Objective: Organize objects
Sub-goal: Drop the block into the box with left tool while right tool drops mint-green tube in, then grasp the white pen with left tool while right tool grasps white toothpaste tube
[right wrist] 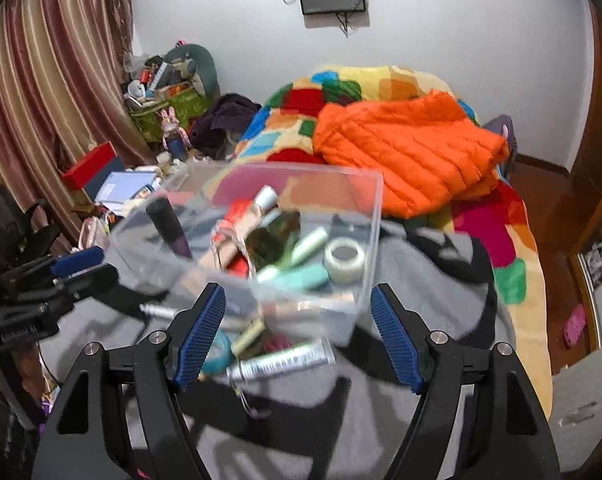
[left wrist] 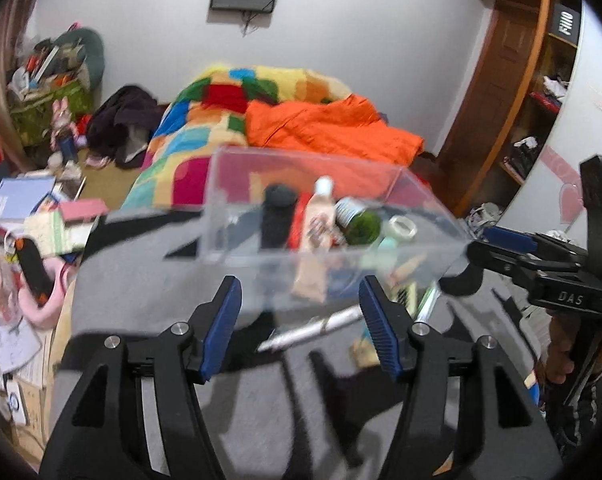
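A clear plastic box (left wrist: 237,184) stands on a grey cloth (left wrist: 141,288) on the bed. It holds a black tube (left wrist: 277,216), a beige tube (left wrist: 315,220), a green bottle (left wrist: 361,220) and a tape roll (left wrist: 401,228). A silver pen (left wrist: 313,328) lies on the cloth before the box. My left gripper (left wrist: 299,320) is open and empty, just short of the box. In the right wrist view the box (right wrist: 365,208) holds the tape roll (right wrist: 345,260) and several tubes; a silver tube (right wrist: 285,360) lies on the cloth in front. My right gripper (right wrist: 297,332) is open and empty.
An orange jacket (right wrist: 413,152) lies on a patchwork blanket (right wrist: 501,232) behind the box. Cluttered books and boxes (left wrist: 29,216) fill the floor at the left. A wooden shelf (left wrist: 533,92) stands at the right. The right gripper also shows in the left wrist view (left wrist: 501,248).
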Tool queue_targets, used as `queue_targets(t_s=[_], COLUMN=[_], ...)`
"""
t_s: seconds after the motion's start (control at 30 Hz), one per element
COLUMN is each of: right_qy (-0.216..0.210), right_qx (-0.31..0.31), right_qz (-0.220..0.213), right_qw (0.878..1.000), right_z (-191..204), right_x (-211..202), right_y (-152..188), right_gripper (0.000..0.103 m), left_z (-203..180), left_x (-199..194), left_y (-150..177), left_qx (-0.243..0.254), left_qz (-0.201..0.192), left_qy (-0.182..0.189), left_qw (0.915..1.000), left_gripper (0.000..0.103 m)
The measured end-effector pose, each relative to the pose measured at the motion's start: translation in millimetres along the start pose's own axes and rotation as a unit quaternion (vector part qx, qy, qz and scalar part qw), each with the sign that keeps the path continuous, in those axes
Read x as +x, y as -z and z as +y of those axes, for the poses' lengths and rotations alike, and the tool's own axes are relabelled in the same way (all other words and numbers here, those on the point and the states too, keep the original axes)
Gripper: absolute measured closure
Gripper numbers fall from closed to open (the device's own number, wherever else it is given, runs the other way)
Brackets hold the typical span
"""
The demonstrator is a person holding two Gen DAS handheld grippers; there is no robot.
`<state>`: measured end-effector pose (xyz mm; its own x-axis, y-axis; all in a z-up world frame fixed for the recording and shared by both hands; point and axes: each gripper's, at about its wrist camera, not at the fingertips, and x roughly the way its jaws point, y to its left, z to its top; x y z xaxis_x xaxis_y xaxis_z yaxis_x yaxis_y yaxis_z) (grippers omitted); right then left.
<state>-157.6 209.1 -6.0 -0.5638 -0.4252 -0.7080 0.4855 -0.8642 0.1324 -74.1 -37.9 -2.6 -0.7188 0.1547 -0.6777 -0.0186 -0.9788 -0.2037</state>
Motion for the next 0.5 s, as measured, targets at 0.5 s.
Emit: queue_targets(t_s=[0.5], right_qy=[-0.025], right_qx=[0.096], right_qz=[0.096], right_qw=[0.991], right_z=[-14], right_x=[53], right_y=[46], right_gripper=[0.031], left_z=[-10], left_x=[60], left_y=[14], left_qx=[0.059], left_qz=[0.098], left_qy=[0.003], left_qw=[0.9935], left_gripper=[0.042])
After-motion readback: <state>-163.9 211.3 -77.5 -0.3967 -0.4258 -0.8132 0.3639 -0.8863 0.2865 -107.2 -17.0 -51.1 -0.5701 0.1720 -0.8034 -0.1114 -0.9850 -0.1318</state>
